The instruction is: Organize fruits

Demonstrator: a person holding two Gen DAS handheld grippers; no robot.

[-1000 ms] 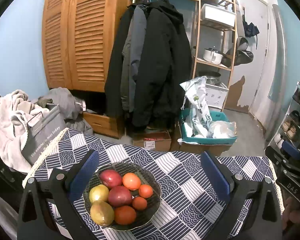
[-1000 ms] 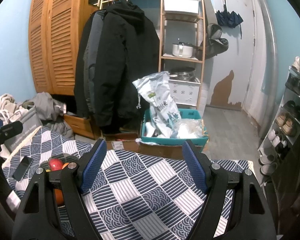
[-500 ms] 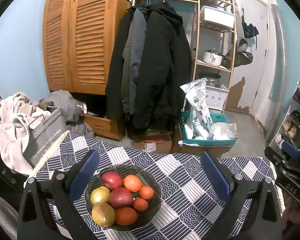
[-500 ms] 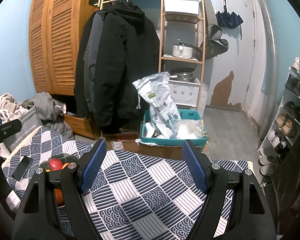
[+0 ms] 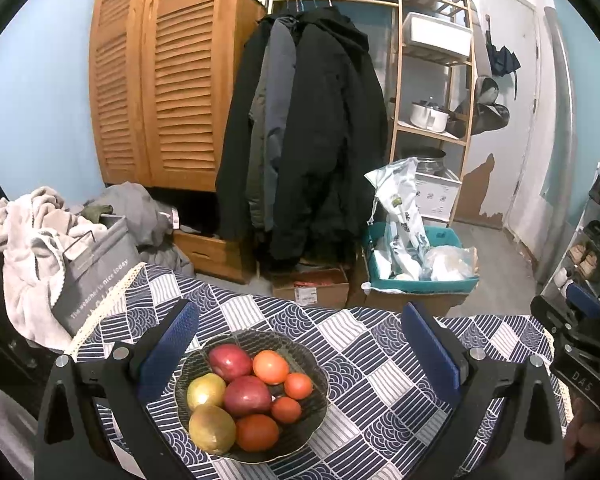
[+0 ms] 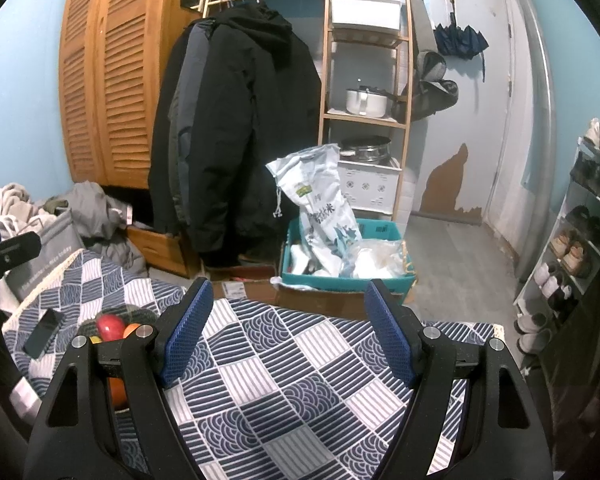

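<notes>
Left claw (image 5: 300, 344), wrist view: both blue, ribbed pads stand wide apart with nothing between them but air; neither pad touches anything. Below and between them, nearer the left pad, sits the bowl (image 5: 312, 364), a dark, shallow, scallop-rimmed dish resting on the counter (image 5: 380, 380). The counter is covered in a cloth of navy and white squares, some striped, some printed with wave scales, with a cream lace trim at its left edge. In the bowl lie two red apples (image 5: 230, 361), two yellow-green pear-shaped fruits (image 5: 212, 429) at the near left, and five rounder orange fruits (image 5: 271, 367), all smooth-skinned and touching one another.

Right claw (image 6: 288, 328), wrist view: the pads are likewise spread wide and empty, hovering over a bare stretch of the patterned cloth. The bowl appears only at the far left here, mostly hidden behind the left finger (image 6: 182, 340); one red apple and slivers of orange show.

Only the right view shows a dark, flat phone (image 6: 44, 333) lying on the cloth left of the bowl. Only the left view shows the whole bowl. Each view catches the other claw at its edge. Beyond the counter, both views show a louvred wooden wardrobe (image 5: 156, 92), hanging dark coats (image 5: 320, 140), and a teal crate (image 5: 420, 276) on the floor.
</notes>
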